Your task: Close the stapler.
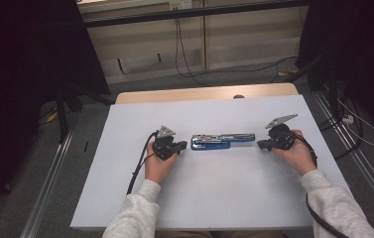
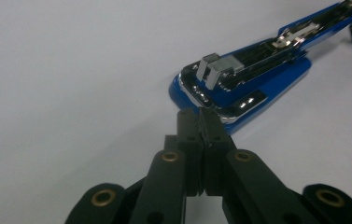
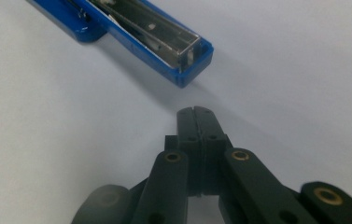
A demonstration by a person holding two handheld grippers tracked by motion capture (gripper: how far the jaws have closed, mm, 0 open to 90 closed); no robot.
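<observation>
A blue stapler point(image 1: 221, 141) lies opened out flat on the white table point(image 1: 214, 193), its metal staple channel facing up. My left gripper point(image 1: 183, 145) rests just off the stapler's left end, jaws pressed together with nothing between them. In the left gripper view its tips point(image 2: 200, 114) almost touch the stapler's blue base point(image 2: 276, 79). My right gripper point(image 1: 261, 144) sits just off the stapler's right end, also shut and empty. The right gripper view shows its tips point(image 3: 194, 112) a short gap from the open end of the staple channel point(image 3: 183, 56).
The white table has bare surface in front of and behind the stapler. A wooden edge point(image 1: 204, 93) shows at the table's far side. Cables point(image 1: 184, 54) hang over the floor beyond, and dark stands flank both sides.
</observation>
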